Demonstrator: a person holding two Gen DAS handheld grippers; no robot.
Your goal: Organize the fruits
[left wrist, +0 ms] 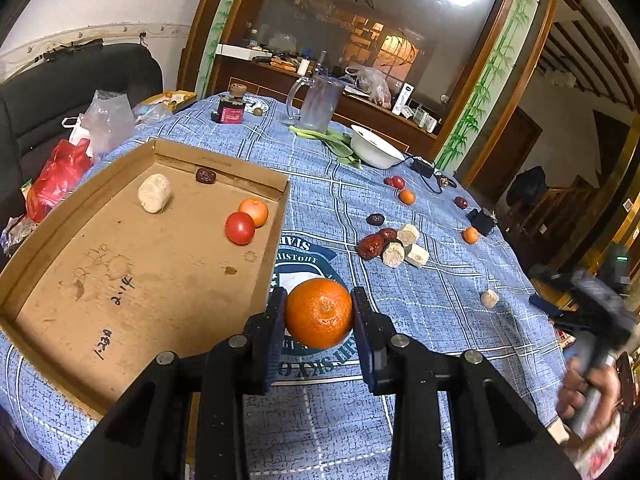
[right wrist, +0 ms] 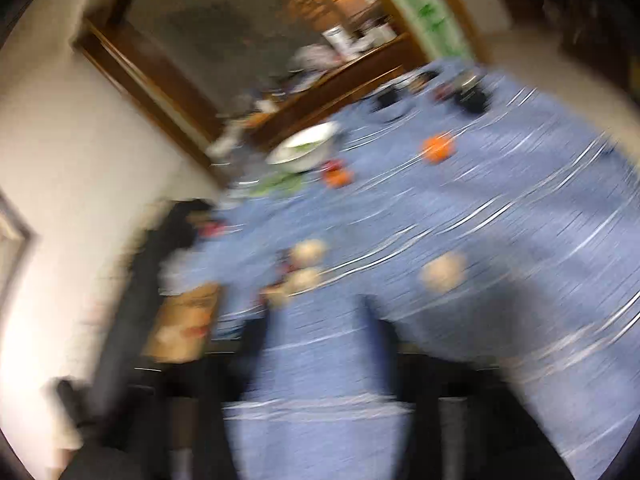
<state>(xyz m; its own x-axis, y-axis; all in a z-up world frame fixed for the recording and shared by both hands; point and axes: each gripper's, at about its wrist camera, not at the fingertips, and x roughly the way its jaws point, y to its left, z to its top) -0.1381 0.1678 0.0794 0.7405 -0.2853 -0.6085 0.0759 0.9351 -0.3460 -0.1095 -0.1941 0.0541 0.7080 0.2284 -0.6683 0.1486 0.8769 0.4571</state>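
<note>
Between the two black fingers of the left gripper [left wrist: 319, 314], a large orange [left wrist: 319, 313] is clamped, one pad touching each side of the fruit. Fruit and gripper sit just beside the right wall of the cardboard tray [left wrist: 276, 240], outside it, above the blue checked cloth on the counter [left wrist: 440, 312].

Tray contents:
- one red tomato [left wrist: 239, 228] touching a small orange [left wrist: 254, 211], near the right wall;
- one pale cake [left wrist: 154, 193] toward the far side;
- one dark red date [left wrist: 205, 175] against the far wall.

Loose items on the cloth, right of the tray:
- a cluster of dates [left wrist: 372, 245] and pale blocks [left wrist: 408, 248], touching one another;
- a single pale block [left wrist: 489, 298] lying apart from the cluster;
- two small oranges [left wrist: 407, 197] farther back, well apart;
- a white bowl [left wrist: 376, 148] beside green leaves, near a clear jug [left wrist: 318, 102].

The right gripper [right wrist: 320, 320] is heavily motion-blurred in its own view. Its two dark fingers stand well apart over the cloth with only fabric visible between them. From the left wrist view, the right hand [left wrist: 588, 396] grips the handle at the counter's right edge.
</note>
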